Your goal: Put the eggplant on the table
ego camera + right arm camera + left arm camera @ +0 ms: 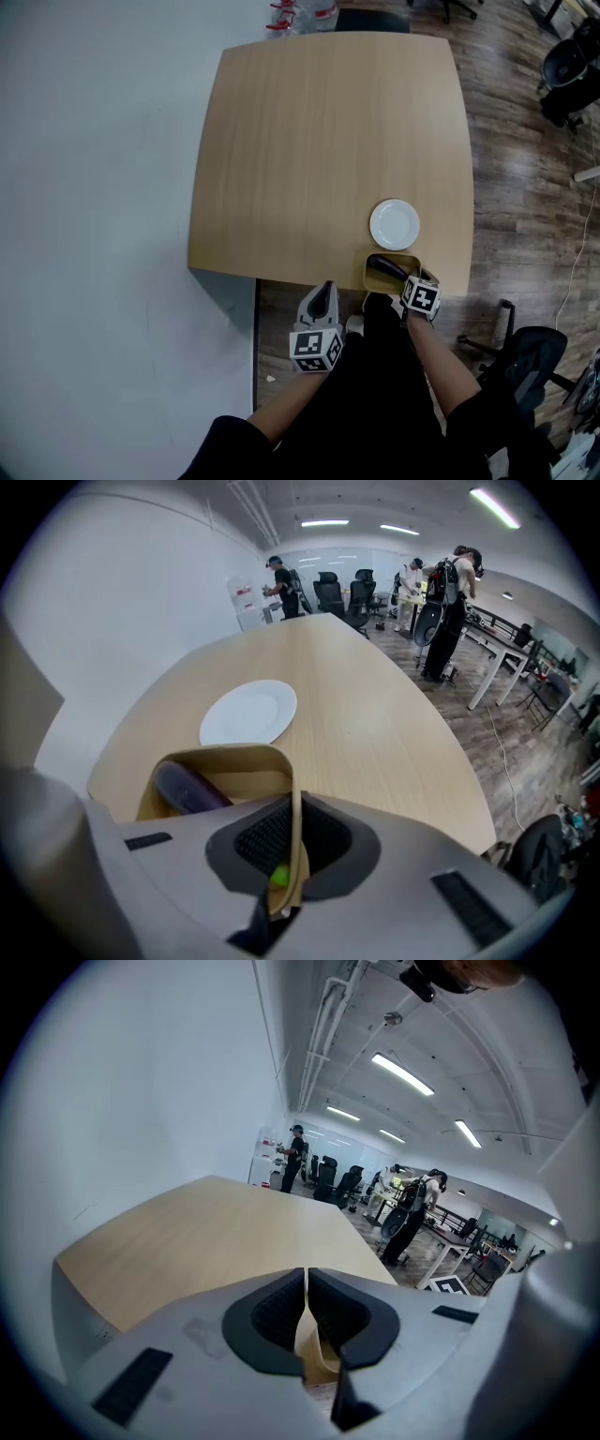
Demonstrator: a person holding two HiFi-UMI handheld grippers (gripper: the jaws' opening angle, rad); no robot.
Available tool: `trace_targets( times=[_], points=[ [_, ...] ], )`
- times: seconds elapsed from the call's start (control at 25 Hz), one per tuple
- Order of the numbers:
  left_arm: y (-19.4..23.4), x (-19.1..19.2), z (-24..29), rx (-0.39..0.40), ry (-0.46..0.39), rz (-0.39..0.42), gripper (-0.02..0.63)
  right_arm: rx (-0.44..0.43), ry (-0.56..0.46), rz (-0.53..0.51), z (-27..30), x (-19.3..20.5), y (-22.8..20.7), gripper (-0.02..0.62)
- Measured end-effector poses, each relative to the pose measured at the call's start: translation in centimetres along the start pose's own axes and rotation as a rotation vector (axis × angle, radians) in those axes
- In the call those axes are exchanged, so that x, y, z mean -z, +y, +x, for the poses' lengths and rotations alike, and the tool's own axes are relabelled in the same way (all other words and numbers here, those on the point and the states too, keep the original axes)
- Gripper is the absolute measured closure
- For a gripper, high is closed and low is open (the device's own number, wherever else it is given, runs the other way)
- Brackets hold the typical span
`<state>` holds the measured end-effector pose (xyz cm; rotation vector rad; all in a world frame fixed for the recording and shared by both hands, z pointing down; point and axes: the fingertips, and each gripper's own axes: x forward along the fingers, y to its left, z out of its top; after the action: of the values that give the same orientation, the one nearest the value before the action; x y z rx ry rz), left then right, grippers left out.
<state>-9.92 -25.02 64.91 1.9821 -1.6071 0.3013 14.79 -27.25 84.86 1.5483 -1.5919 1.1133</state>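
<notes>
A dark purple eggplant [384,267] [187,789] lies in a thin light-wood box [367,274] [234,754] that sits at the near right edge of the wooden table [328,141] [375,714]. My right gripper [411,281] [295,834] points steeply down and is shut on the box's near wall. A small green bit shows low between its pads. My left gripper [323,295] [307,1302] hangs just off the table's near edge, shut, with nothing in it.
A white plate [395,224] [248,712] lies just beyond the box. Bottles [300,14] stand past the far edge. A white wall runs along the left. Office chairs [570,66] and a black chair [534,356] stand on the wood floor at right; people stand far off.
</notes>
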Motion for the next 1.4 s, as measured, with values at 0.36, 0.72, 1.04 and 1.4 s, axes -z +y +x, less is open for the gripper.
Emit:
trace_targets(
  times=[0.36, 0.72, 1.04, 1.4],
  points=[
    [0.3, -0.9, -0.7, 0.008, -0.032, 0.002, 0.586, -0.020, -0.067, 0.055, -1.9, -1.3, -0.5, 0.404],
    [0.2, -2.1, -3.1, 0.071, -0.073, 0.001, 0.586, -0.111, -0.225, -0.039, -7.2, -3.4, 1.7, 0.373],
    [2.1, -3.3, -6.7, 0.112, -0.127, 0.010, 0.586, -0.224, -0.391, -0.087, -17.9, -4.2, 6.3, 0.374],
    [-1.1, -2.1, -11.1, 0.221, -0.179, 0.000, 0.586, -0.301, -0.437, -0.175, -26.1, 0.3, 9.4, 0.456]
  ],
)
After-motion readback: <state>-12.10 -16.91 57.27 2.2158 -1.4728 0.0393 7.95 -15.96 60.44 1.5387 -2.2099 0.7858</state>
